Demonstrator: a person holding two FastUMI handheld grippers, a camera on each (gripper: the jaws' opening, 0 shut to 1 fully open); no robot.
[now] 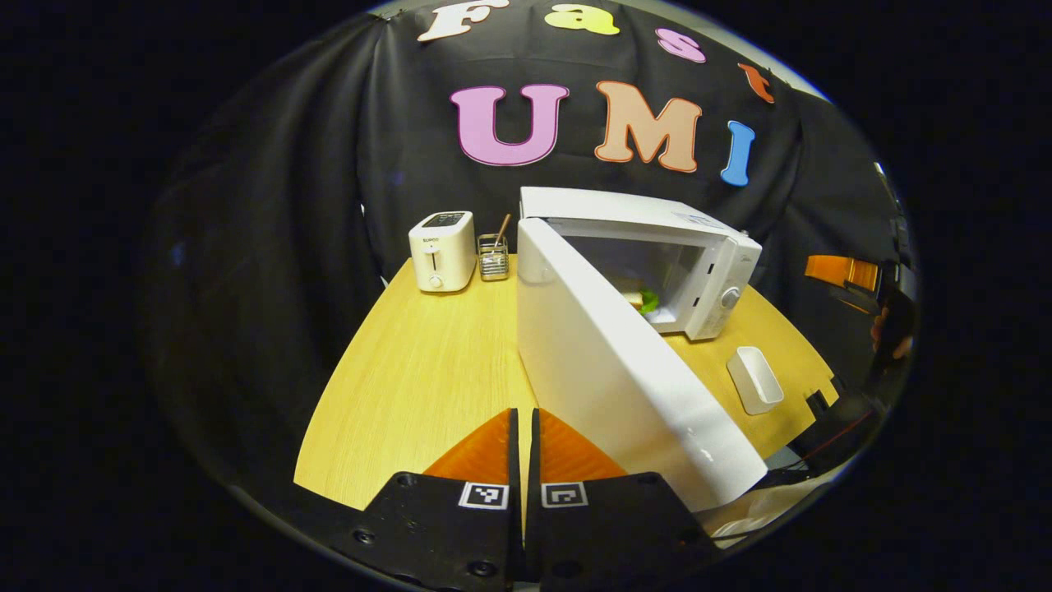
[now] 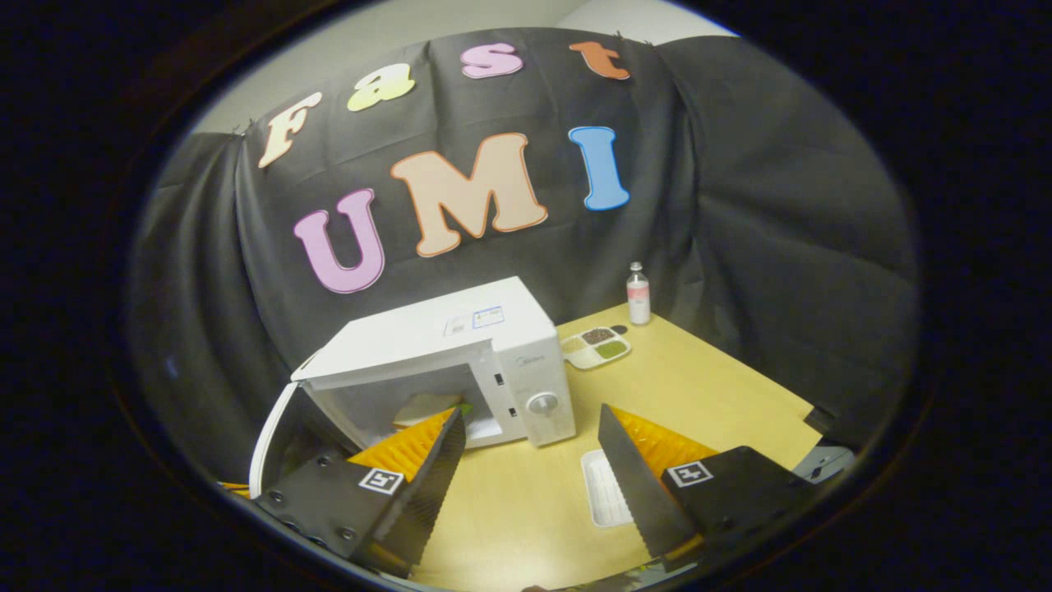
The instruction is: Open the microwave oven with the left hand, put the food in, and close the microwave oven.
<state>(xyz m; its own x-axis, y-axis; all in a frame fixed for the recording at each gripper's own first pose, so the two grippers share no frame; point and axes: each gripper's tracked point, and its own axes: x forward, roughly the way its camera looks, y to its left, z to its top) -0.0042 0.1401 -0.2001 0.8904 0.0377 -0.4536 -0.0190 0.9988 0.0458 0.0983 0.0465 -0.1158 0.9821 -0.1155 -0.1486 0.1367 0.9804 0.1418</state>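
The white microwave (image 1: pixel 699 247) stands on the wooden table with its door (image 1: pixel 625 378) swung wide open. Food, a sandwich with green leaf (image 1: pixel 645 300), lies inside the cavity. My left gripper (image 1: pixel 523 413) is shut with nothing between its fingers, just left of the door's outer face. In the right gripper view the microwave (image 2: pixel 493 345) sits ahead and the food (image 2: pixel 427 405) shows inside. My right gripper (image 2: pixel 530 419) is open and holds nothing, hovering in front of the oven above a white rectangular tray (image 2: pixel 604 489).
A white toaster (image 1: pixel 444 251) and a wire utensil holder (image 1: pixel 493 256) stand at the table's back left. The white tray (image 1: pixel 756 378) lies by the microwave's front. A small bottle (image 2: pixel 638 293) and a divided dish (image 2: pixel 596 345) sit behind the oven's right side.
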